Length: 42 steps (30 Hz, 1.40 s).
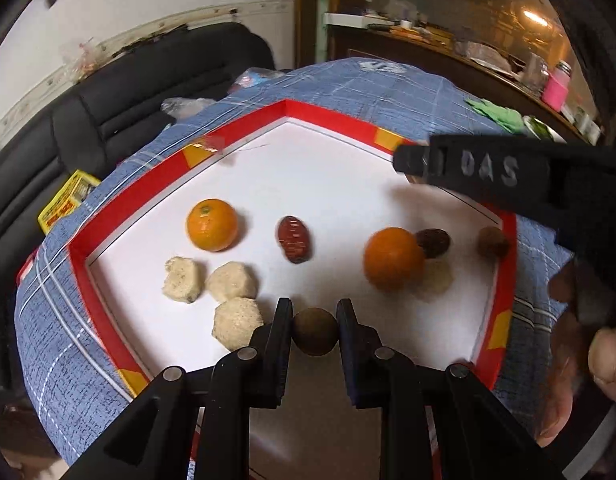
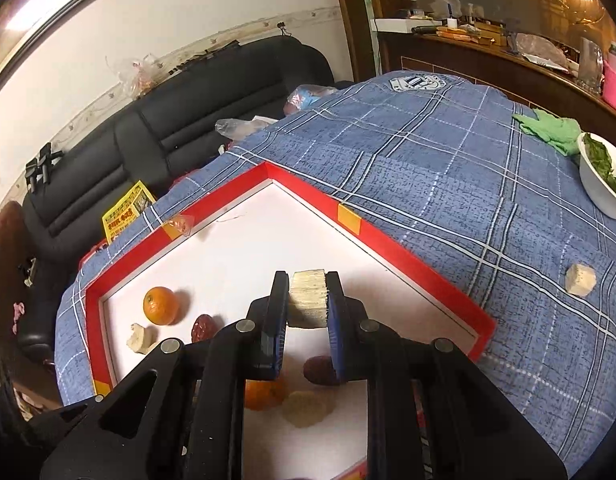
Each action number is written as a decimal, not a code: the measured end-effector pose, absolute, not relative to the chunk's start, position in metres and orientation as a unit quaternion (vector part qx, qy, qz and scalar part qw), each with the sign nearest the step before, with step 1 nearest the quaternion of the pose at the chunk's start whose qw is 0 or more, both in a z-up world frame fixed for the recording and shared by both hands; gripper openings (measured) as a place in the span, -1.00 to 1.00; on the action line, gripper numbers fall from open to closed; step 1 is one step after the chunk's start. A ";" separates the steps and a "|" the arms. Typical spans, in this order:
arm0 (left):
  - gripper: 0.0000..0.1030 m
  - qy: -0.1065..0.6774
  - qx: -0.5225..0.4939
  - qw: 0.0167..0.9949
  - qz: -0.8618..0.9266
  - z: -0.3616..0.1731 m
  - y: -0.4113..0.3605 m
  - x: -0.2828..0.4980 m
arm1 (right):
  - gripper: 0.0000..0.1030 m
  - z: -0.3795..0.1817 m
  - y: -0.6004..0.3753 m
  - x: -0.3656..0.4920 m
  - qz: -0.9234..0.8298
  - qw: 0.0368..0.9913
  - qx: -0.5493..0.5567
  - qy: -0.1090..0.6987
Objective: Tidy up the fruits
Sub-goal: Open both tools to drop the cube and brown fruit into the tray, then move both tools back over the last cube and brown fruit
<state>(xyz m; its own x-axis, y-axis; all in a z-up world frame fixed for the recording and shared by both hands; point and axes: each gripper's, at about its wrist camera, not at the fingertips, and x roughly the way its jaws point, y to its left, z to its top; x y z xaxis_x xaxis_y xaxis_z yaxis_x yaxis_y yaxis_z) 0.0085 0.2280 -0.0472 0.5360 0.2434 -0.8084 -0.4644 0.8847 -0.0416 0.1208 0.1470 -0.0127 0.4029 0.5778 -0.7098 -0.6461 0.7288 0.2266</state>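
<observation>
A white tray with a red rim (image 1: 148, 192) (image 2: 387, 240) lies on a blue checked cloth. My left gripper (image 1: 313, 312) is shut on a small round brown fruit (image 1: 315, 331) just above the tray's near side. On the tray lie two oranges (image 1: 212, 224) (image 1: 392, 259), a red date (image 1: 294, 238), darker dates (image 1: 432, 242) (image 1: 493, 241) and several pale cut chunks (image 1: 232, 282). My right gripper (image 2: 306, 280) is shut on a pale fibrous chunk (image 2: 308, 300), held over the tray; its black body (image 1: 487, 172) reaches in from the right in the left wrist view.
One pale chunk (image 2: 580, 279) lies on the cloth right of the tray. A white bowl of greens (image 2: 601, 176) and a green cloth (image 2: 547, 128) sit at the table's far right. A black sofa (image 2: 188, 120) stands behind; a hand (image 1: 587, 344) is at the right edge.
</observation>
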 end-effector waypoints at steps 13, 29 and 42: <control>0.39 0.430 -0.249 0.830 0.251 -0.031 0.258 -0.019 | 0.19 0.007 0.107 0.109 0.359 0.843 -0.029 0.399; 0.40 0.337 -0.156 0.910 0.184 0.007 0.155 0.004 | 0.18 -0.023 -0.164 0.144 0.108 0.907 0.041 0.405; 0.41 0.386 -0.071 0.917 0.072 -0.017 0.057 0.127 | -0.51 -0.056 -0.159 0.202 0.096 0.892 -0.009 0.442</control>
